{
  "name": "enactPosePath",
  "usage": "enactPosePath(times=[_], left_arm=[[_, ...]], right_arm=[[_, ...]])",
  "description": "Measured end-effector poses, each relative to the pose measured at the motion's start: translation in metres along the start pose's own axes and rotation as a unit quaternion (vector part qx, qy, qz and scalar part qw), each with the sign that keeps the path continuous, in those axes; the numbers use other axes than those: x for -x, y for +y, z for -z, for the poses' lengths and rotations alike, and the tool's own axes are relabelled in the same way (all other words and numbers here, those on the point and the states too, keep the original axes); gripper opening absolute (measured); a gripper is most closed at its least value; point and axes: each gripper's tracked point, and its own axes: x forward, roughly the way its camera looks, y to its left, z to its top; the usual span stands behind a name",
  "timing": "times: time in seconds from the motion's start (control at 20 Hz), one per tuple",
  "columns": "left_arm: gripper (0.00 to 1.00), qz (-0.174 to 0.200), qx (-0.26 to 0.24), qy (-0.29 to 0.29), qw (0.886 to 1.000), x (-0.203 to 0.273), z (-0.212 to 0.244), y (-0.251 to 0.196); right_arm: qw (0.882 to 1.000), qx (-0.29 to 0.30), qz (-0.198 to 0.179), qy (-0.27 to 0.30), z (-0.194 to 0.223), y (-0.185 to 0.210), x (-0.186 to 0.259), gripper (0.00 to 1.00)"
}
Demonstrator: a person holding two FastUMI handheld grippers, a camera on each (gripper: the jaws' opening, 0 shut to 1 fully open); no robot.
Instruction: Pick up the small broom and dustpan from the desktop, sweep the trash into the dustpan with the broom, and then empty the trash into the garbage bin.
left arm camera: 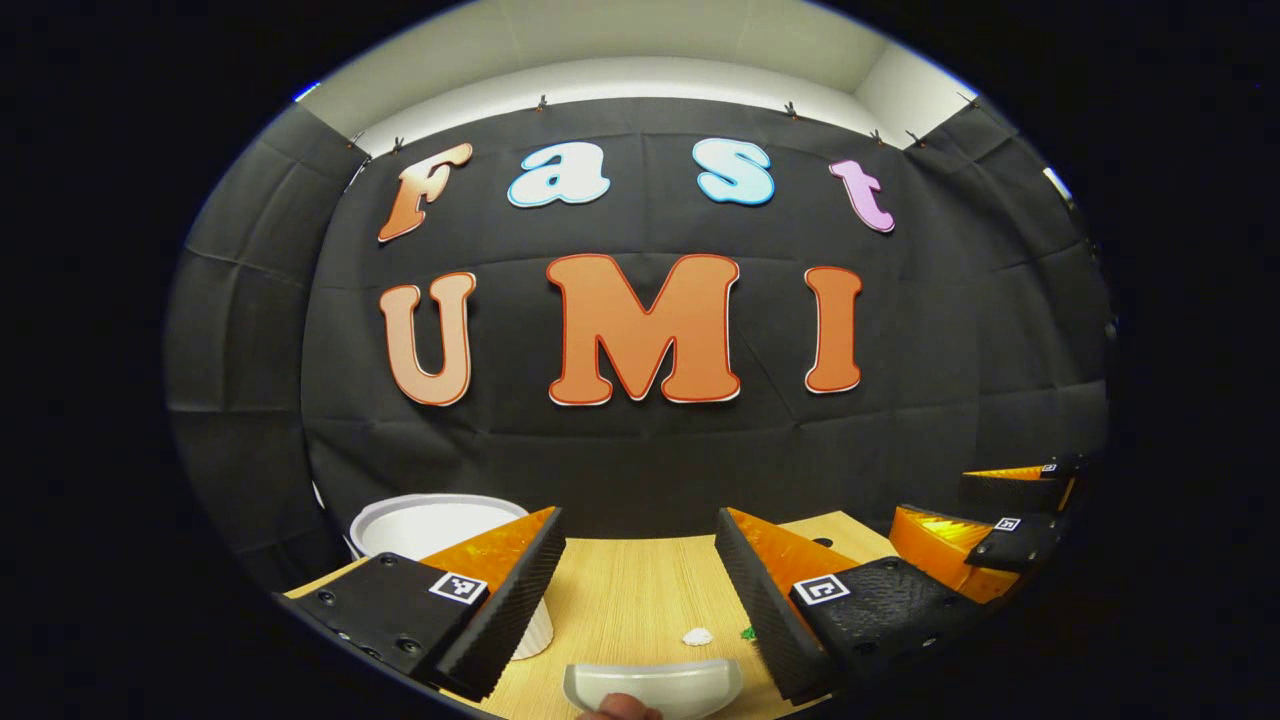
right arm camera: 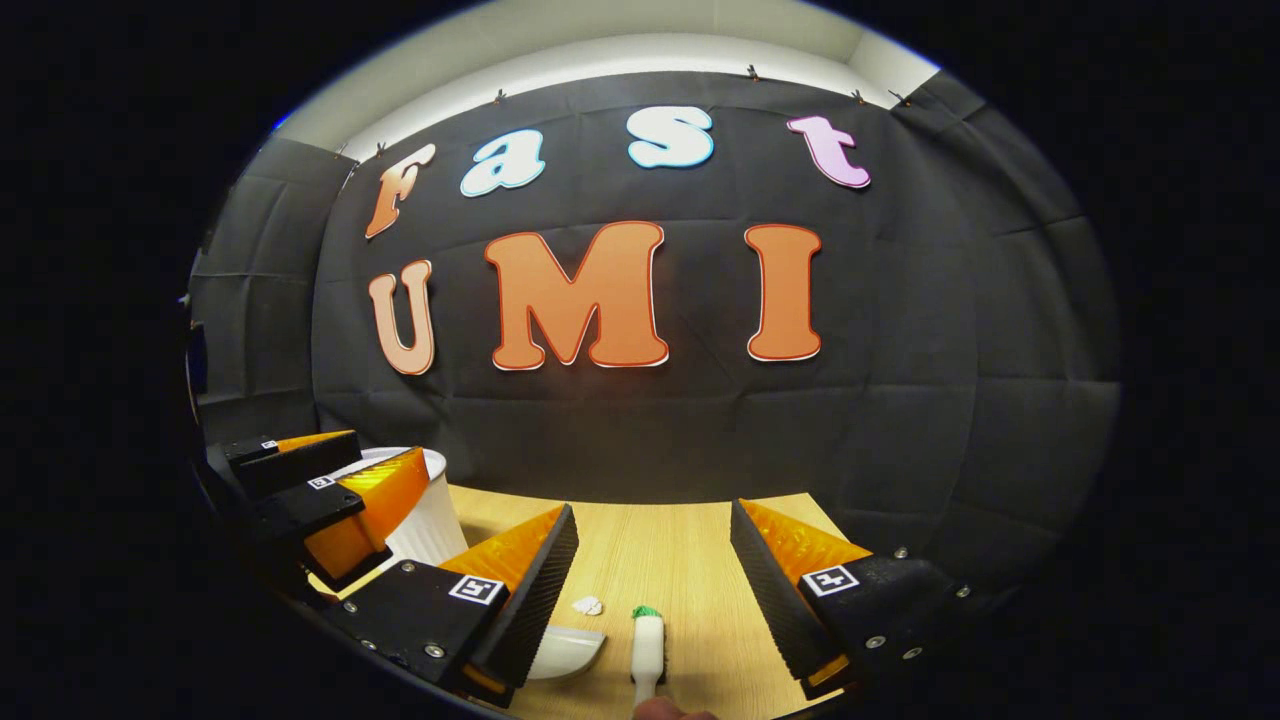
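Note:
In the left gripper view my left gripper (left arm camera: 637,520) is open above the wooden desktop (left arm camera: 630,590). A white dustpan (left arm camera: 652,686) lies below it at the near edge, a fingertip touching its front. A white scrap of trash (left arm camera: 697,636) and a green bit (left arm camera: 747,632) lie just beyond the pan. In the right gripper view my right gripper (right arm camera: 653,510) is open, and the small white broom (right arm camera: 648,645) with a green tip lies between its fingers on the desk. The dustpan (right arm camera: 566,648) and the white scrap (right arm camera: 587,605) lie to the broom's left.
A white garbage bin (left arm camera: 430,522) stands at the desk's back left, also seen as the bin (right arm camera: 432,515) in the right gripper view behind the left gripper (right arm camera: 375,462). The right gripper (left arm camera: 985,515) hovers to the right. The black cloth wall closes the desk's far edge.

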Motion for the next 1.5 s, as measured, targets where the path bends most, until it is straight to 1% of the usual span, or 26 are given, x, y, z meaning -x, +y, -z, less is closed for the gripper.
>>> enactPosePath(times=[0.4, 0.5, 0.7, 0.8, 0.9, 0.95, 1.05, 1.15, 1.2, 1.3, 1.35, 1.45, 1.5], left_arm=[[0.95, 0.005, 0.0, 0.014, 1.0, -0.003, 0.008, -0.008], [0.95, 0.005, 0.009, 0.026, 1.0, -0.005, 0.014, -0.009], [0.95, 0.009, 0.035, 0.081, 0.996, -0.007, 0.044, -0.014], [0.95, 0.01, 0.049, 0.112, 0.992, -0.006, 0.06, -0.018], [0.95, 0.014, 0.062, 0.154, 0.986, -0.004, 0.083, -0.024], [0.95, 0.016, 0.068, 0.18, 0.981, -0.002, 0.097, -0.029], [0.95, 0.021, 0.094, 0.238, 0.967, 0.004, 0.131, -0.037], [0.95, 0.025, 0.104, 0.311, 0.944, 0.017, 0.173, -0.047], [0.95, 0.023, 0.101, 0.345, 0.933, 0.02, 0.196, -0.05], [0.96, 0.017, 0.092, 0.421, 0.902, 0.029, 0.227, -0.052], [0.97, 0.012, 0.094, 0.456, 0.885, 0.032, 0.238, -0.054], [0.98, 0.013, 0.117, 0.51, 0.852, 0.042, 0.256, -0.057], [0.98, 0.016, 0.123, 0.529, 0.84, 0.04, 0.263, -0.058]], right_arm=[[1.0, -0.001, -0.002, 0.019, 0.011, -0.005, -0.002, 0.92], [1.0, -0.003, -0.005, 0.028, 0.017, -0.006, -0.003, 0.92], [0.998, -0.005, -0.011, 0.054, 0.034, -0.009, -0.007, 0.93], [0.997, -0.007, -0.018, 0.079, 0.05, -0.01, -0.009, 0.93], [0.991, -0.017, -0.034, 0.125, 0.077, -0.007, -0.012, 0.93], [0.987, -0.019, -0.037, 0.158, 0.096, -0.007, -0.011, 0.93], [0.969, -0.034, -0.054, 0.237, 0.14, -0.006, -0.009, 0.93], [0.95, -0.047, -0.058, 0.303, 0.18, -0.012, -0.004, 0.93], [0.94, -0.051, -0.055, 0.333, 0.197, -0.018, 0.0, 0.93], [0.922, -0.061, -0.057, 0.379, 0.22, -0.022, 0.006, 0.93], [0.916, -0.057, -0.061, 0.393, 0.234, -0.024, 0.012, 0.93], [0.906, -0.033, -0.071, 0.416, 0.25, -0.022, 0.017, 0.93], [0.901, -0.024, -0.078, 0.426, 0.258, -0.018, 0.02, 0.93]])
